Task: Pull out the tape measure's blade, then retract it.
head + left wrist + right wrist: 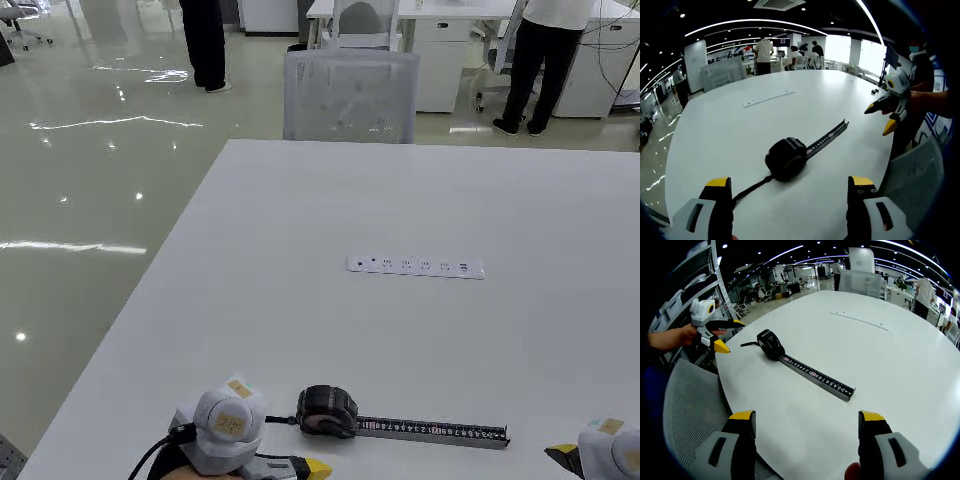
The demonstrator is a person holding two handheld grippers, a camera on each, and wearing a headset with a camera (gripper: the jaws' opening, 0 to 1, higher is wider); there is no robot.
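Tape measure (327,410) sits on the white counter (300,250) nr its near edge, toward the near-left corner. Black case; blade (435,431) is out & lies flat on the counter w/ markings up. It runs from the case along the near edge to the right. A thin black strap (752,187) trails from the case toward the near edge.

Left gripper (790,182): yellow-tipped jaws spread wide. The case lies just ahead, btwn their lines, not touching either jaw. In head view this gripper is at the near edge, just left of the case.

Right gripper (806,415): jaws also spread wide, pointed across the near edge at the blade's tip end & apart from it. In head view it's at the bottom-right corner, past the blade tip.

Further in, approx mid-counter, a white power strip (415,266) lies roughly parallel to the blade, well apart from it. A grey mesh chair (350,95) stands at the far edge. People stand in the bkgd by other desks.
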